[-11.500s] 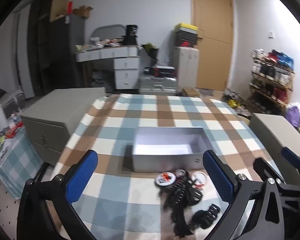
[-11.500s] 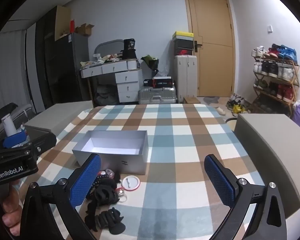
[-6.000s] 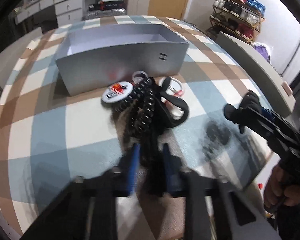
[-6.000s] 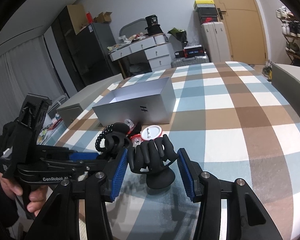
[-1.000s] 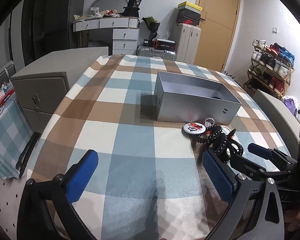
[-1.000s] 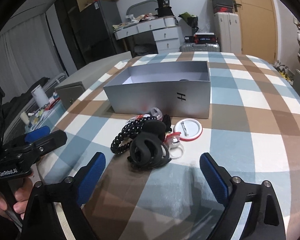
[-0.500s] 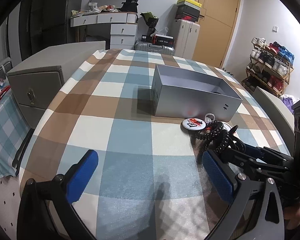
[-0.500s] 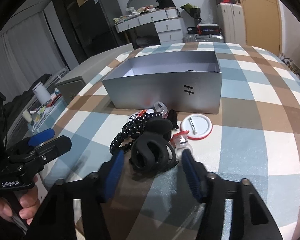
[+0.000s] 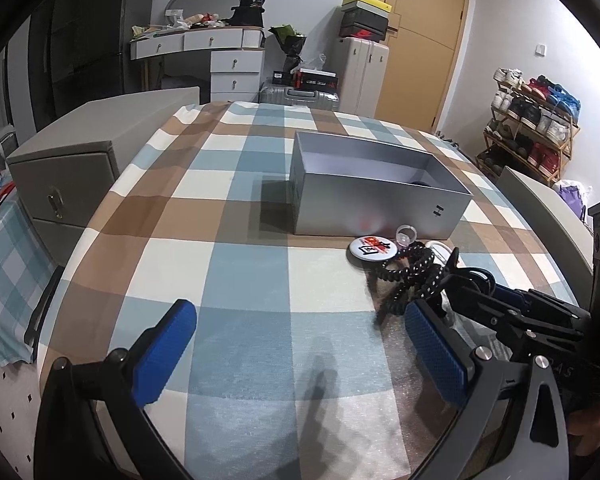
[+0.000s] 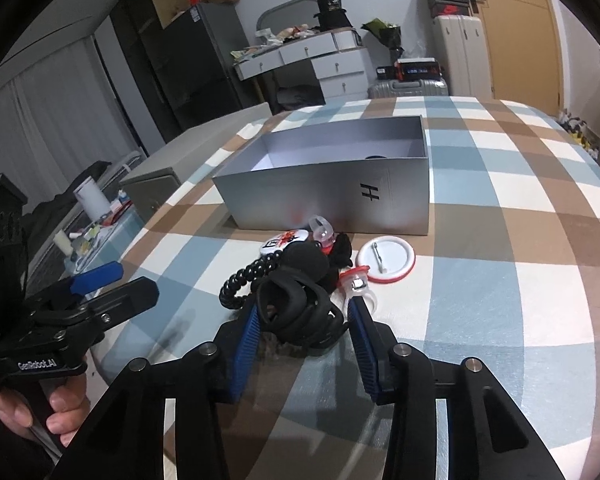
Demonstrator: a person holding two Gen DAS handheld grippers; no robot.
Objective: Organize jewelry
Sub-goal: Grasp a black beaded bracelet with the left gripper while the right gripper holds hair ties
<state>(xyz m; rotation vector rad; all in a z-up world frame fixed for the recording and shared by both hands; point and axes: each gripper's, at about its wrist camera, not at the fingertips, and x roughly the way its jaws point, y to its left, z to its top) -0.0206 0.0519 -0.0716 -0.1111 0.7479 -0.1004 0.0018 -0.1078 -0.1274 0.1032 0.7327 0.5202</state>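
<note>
A pile of jewelry lies on the checked tablecloth in front of an open silver box (image 10: 328, 196). In the pile are a black hair claw (image 10: 296, 308), a black bead bracelet (image 10: 248, 276), a round badge (image 10: 386, 260) lying face down and small clear pieces (image 10: 320, 226). My right gripper (image 10: 302, 320) is closing, and its blue pads touch both sides of the black hair claw. A small dark item (image 10: 374, 157) lies inside the box. My left gripper (image 9: 298, 316) stands wide open over bare cloth, left of the pile, with nothing between its fingers.
A grey cabinet (image 9: 72, 160) stands against the table's left side, and another grey unit (image 9: 540, 208) stands on the right. A second badge (image 9: 370, 247) lies face up by the box. The table's near edge curves just below both grippers.
My right gripper's jaws have come in from wide open around the black hair claw and moved slightly nearer the pile. The left gripper has stayed open and in place.
</note>
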